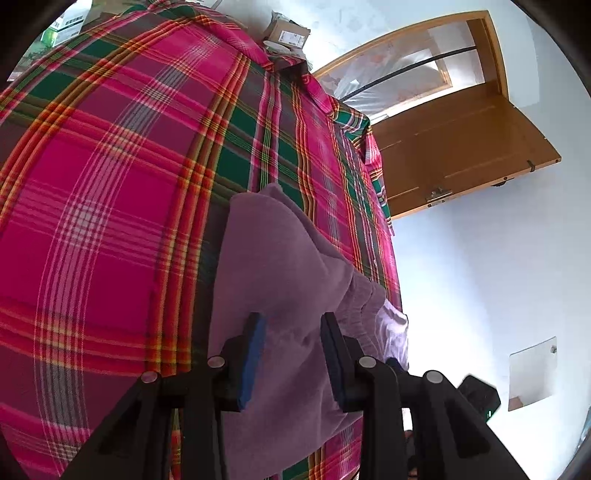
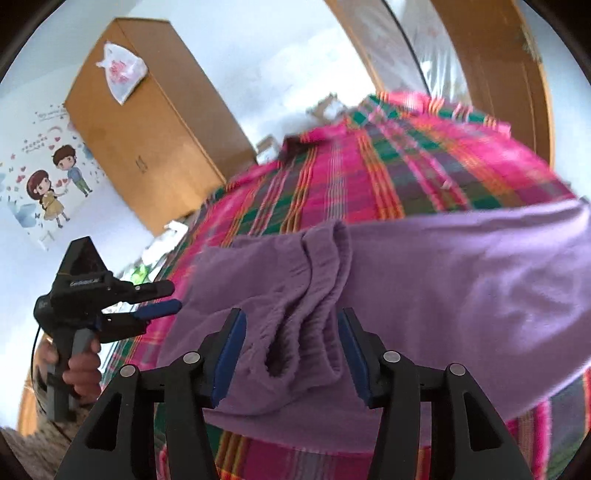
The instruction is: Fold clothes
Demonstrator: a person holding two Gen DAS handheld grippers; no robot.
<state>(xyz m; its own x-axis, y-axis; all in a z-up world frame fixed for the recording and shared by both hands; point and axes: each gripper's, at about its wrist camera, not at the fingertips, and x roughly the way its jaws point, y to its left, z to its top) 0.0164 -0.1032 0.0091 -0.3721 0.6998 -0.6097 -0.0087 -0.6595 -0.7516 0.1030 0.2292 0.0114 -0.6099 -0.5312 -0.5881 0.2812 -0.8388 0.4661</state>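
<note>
A purple garment point(image 1: 280, 280) lies on a bed covered by a bright pink, green and orange plaid sheet point(image 1: 110, 206).

In the left wrist view, the left gripper point(image 1: 293, 356) sits at 6 o'clock, its two blue-padded fingers point(image 1: 255, 354) spread wide with purple cloth lying between them but not pinched. The garment runs from 6 o'clock up toward the centre, close to the bed's edge at 3 o'clock. A ribbed cuff point(image 1: 362, 306) and a paler lining point(image 1: 393, 332) show at 4 o'clock. A wooden door point(image 1: 454, 147) stands open at 2 o'clock against a white wall. Cardboard boxes point(image 1: 288, 33) rest beyond the bed at 12 o'clock.

In the right wrist view, the right gripper point(image 2: 291, 354) is at 6 o'clock, fingers point(image 2: 231, 350) also wide apart, straddling a bunched ribbed hem point(image 2: 314, 295) without clamping it. The garment spreads from the centre out to 3 o'clock over the sheet point(image 2: 369, 177). At 8 o'clock the left gripper point(image 2: 168, 297) appears from the side, held by a hand point(image 2: 83, 363), its fingertips just beside the garment's edge. A wooden cabinet point(image 2: 147, 122) stands at 10 o'clock with a white plastic bag point(image 2: 122, 72) hanging on it. A cartoon wall sticker point(image 2: 51, 181) of two children is at 9 o'clock.
</note>
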